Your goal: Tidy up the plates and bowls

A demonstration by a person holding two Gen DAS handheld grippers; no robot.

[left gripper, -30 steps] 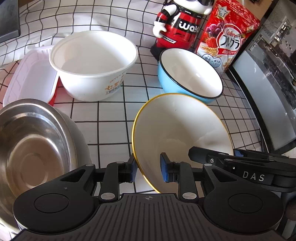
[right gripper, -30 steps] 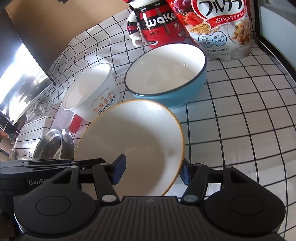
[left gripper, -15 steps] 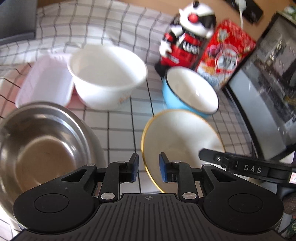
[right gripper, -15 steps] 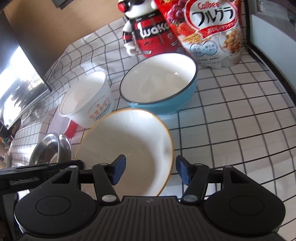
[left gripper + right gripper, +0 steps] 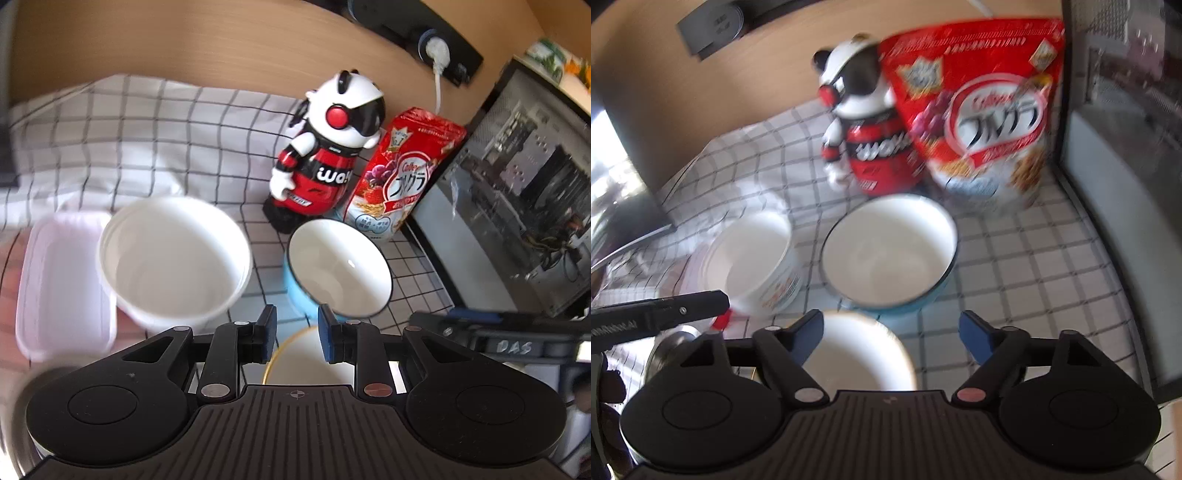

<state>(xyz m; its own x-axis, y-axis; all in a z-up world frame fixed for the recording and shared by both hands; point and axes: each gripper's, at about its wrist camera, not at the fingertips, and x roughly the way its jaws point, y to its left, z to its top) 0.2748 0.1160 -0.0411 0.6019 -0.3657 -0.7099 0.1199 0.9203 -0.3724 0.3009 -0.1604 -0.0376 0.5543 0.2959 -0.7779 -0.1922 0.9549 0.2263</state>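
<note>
A yellow-rimmed cream bowl [image 5: 306,360] sits on the checked cloth just below my left gripper [image 5: 297,328], whose jaws stand slightly apart with nothing between them. It also shows in the right wrist view [image 5: 857,354], under my right gripper [image 5: 892,332], which is wide open and empty. A blue bowl with a white inside [image 5: 338,267] [image 5: 888,251] stands beyond it. A white paper bowl [image 5: 173,258] [image 5: 753,262] stands to its left. A steel bowl [image 5: 670,345] is partly hidden at the lower left.
A robot figure [image 5: 325,155] and a red cereal bag [image 5: 402,177] stand behind the bowls. A white lidded box [image 5: 62,280] lies at the left. A computer case [image 5: 517,206] walls off the right side. The wooden wall [image 5: 221,48] is behind.
Both grippers have risen and pulled back. The left gripper has let go of the yellow-rimmed bowl's rim. The bowl now lies flat and lower in both views.
</note>
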